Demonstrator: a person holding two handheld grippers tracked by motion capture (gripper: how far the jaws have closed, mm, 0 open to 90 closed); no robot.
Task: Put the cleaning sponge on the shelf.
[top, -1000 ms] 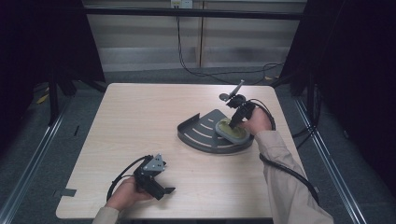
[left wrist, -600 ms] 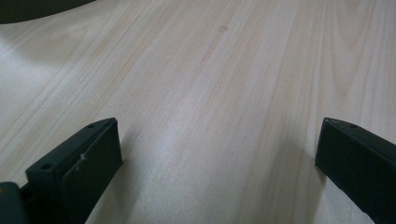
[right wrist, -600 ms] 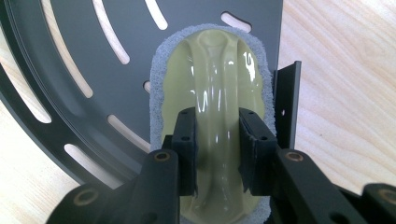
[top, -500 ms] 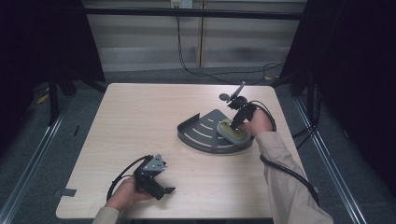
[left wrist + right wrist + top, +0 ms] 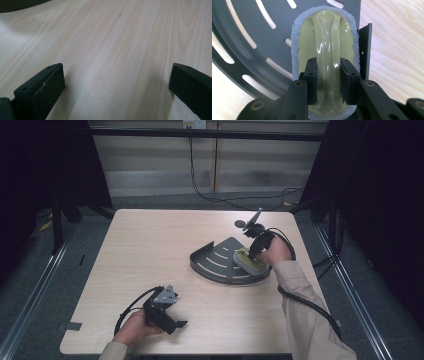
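- My right gripper [image 5: 254, 251] points down onto the yellow-green scrubber [image 5: 248, 261] lying in the dark slotted tray [image 5: 215, 262].
- My left gripper [image 5: 167, 317] rests on the wooden table [image 5: 150, 250], well apart.

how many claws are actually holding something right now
1. The right claw is clamped on the raised handle of the scrubber lying on the dark slotted tray. The left claw is open above bare table.
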